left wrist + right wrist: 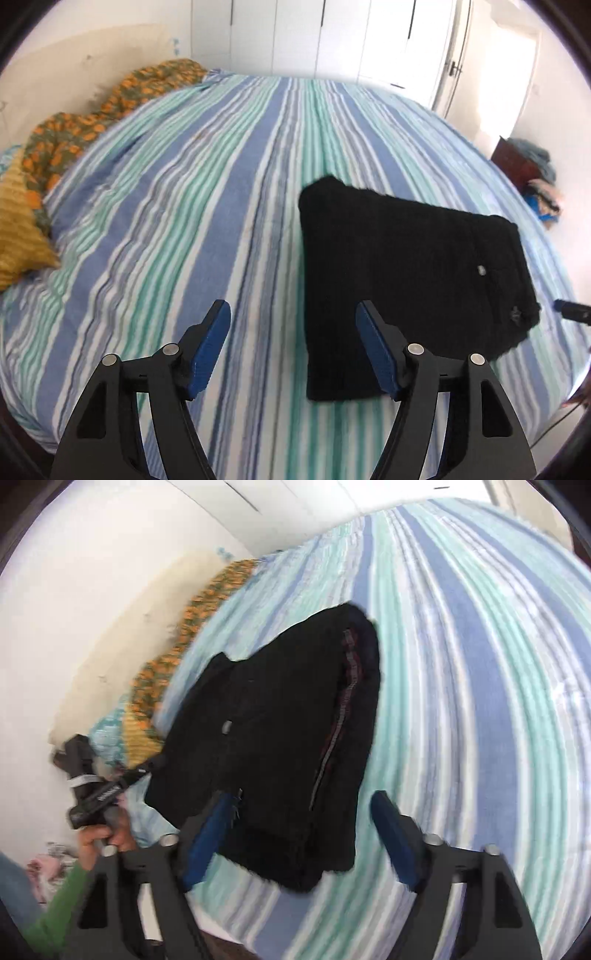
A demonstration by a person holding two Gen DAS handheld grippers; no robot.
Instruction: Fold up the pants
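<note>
nearby, orange floral cloth edges the striped bed; folded pants lie free, both jaws wide.

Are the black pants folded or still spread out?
Folded: the black pants lie as one compact layered block on the striped bedsheet, no legs extended.

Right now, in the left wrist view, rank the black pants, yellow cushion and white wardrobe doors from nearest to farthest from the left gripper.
1. Black pants: folded on the bed, just right of the left gripper.
2. Yellow cushion: at the bed's left edge.
3. White wardrobe doors: beyond the bed's far end.
</note>
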